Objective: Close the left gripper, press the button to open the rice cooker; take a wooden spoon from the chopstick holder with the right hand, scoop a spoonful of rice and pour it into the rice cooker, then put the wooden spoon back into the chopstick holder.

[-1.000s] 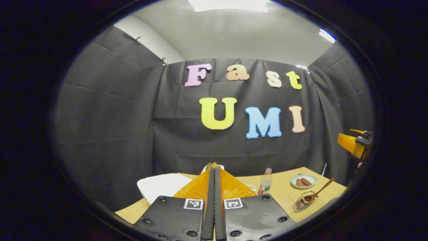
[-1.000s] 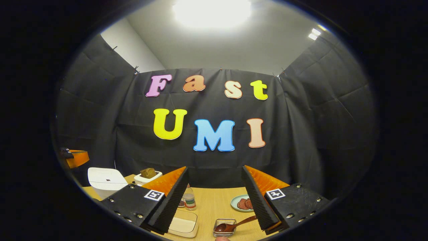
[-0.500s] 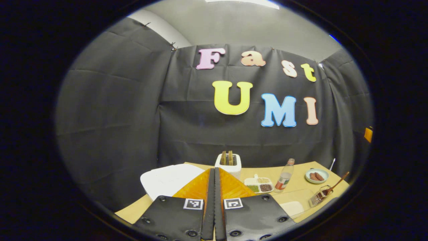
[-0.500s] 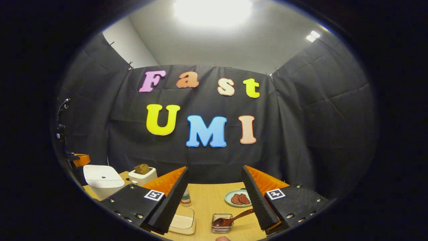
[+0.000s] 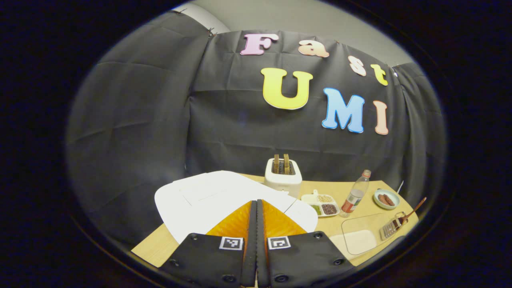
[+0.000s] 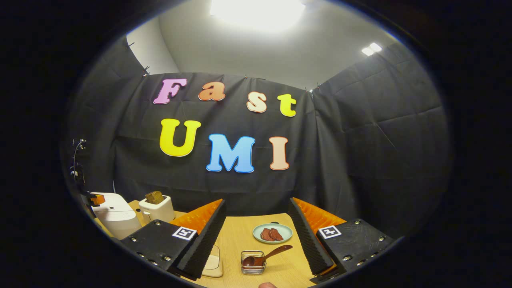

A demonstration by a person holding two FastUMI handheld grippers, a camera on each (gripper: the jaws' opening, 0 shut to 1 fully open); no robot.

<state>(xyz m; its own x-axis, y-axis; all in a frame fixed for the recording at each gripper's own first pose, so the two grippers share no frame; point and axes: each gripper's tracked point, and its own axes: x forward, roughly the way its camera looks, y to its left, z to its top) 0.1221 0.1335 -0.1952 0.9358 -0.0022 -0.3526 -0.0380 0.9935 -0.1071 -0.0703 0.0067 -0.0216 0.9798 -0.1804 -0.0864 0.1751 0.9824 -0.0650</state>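
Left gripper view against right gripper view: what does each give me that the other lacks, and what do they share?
Left gripper view's own: the divided dish of grains and the bottle.

Right gripper view's own: the ceiling light and the open right gripper, holding nothing.

Shared: the white rice cooker, the toaster, the plate of meat, the clear rice container, the wooden spoon resting in the chopstick holder, and the left gripper, shut in its own view.
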